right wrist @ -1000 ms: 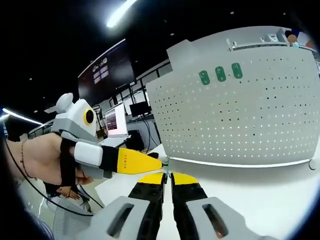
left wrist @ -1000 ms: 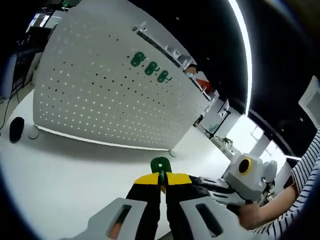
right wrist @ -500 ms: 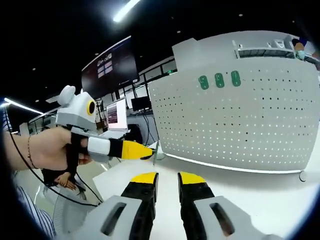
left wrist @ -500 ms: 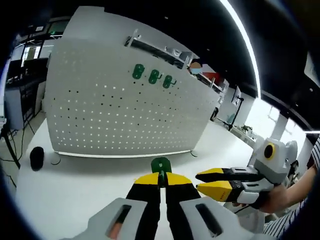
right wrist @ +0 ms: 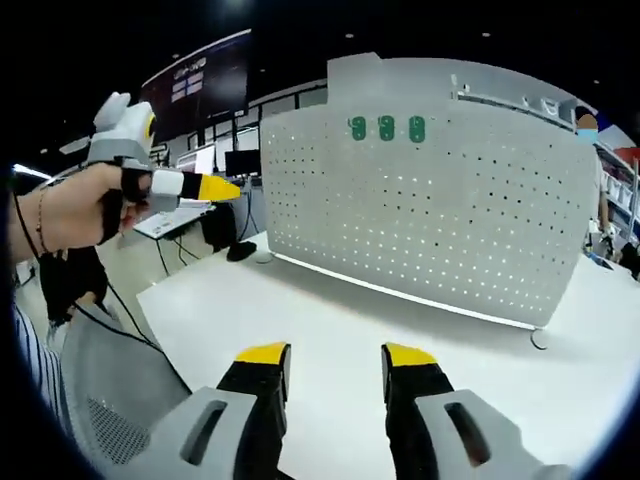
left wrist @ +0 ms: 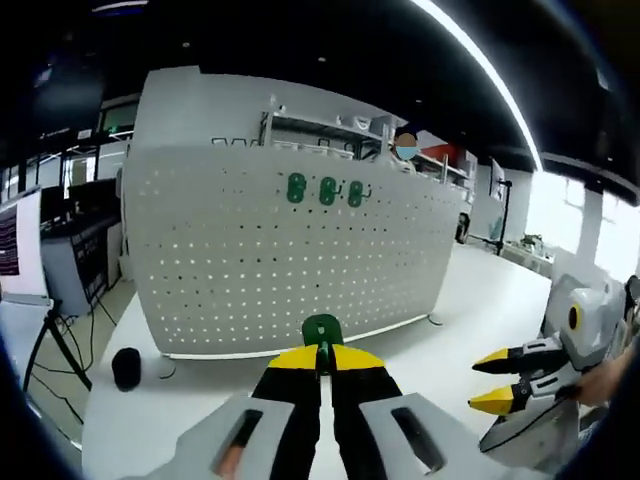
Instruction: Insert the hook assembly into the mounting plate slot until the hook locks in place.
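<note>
The left gripper pinches a green hook at 6 o'clock below the white pegboard, three hooks sit at its 12 o'clock, and the right gripper is parted, holding nothing.

White table across the lower frame, black computer mouse at lower left, dark wall screen at upper left

Overhead strip light glaring; edges fisheye-warped
</note>
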